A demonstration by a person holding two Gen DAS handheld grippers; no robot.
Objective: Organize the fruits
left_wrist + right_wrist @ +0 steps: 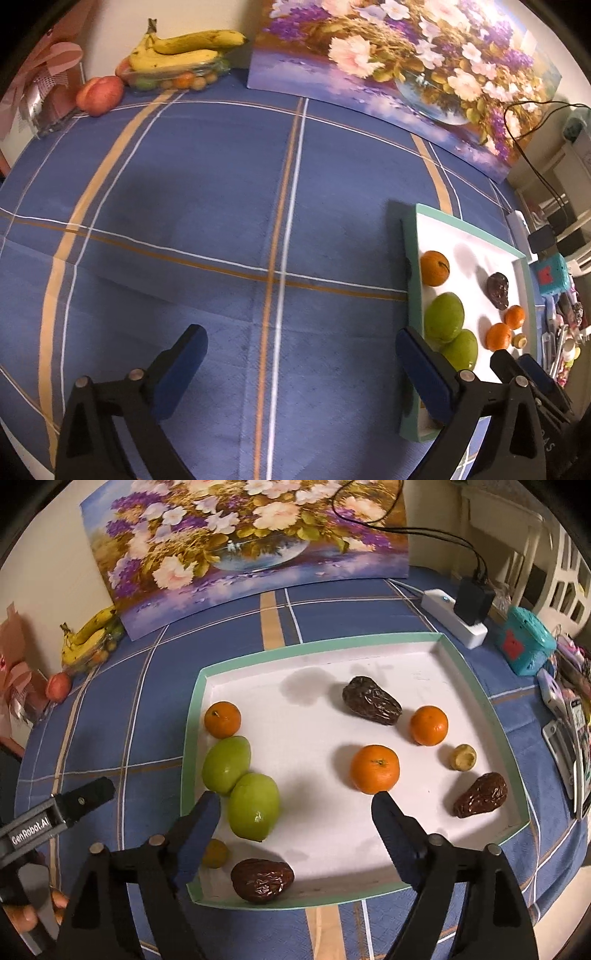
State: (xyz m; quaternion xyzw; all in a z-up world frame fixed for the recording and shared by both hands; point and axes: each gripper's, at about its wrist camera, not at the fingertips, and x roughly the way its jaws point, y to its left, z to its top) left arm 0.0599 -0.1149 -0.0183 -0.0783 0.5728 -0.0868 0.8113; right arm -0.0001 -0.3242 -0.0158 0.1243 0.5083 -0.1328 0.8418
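Observation:
A white tray with a green rim (192, 716) lies on the blue checked cloth. It holds two green fruits (253, 806), three oranges (375, 770), three brown dates (371, 700) and two small yellow fruits (463, 757). My right gripper (295, 805) is open and empty above the tray's near half, fingers either side of the nearer green fruit. My left gripper (301, 349) is open and empty over bare cloth left of the tray (410, 236). The right gripper also shows in the left wrist view (517, 360).
A clear dish with bananas (184, 51) and small fruits stands at the far left, a peach (99, 95) beside it. A flower painting (243, 542) leans on the wall. A power strip (454, 616), a teal box (524, 646) and clutter sit right of the tray.

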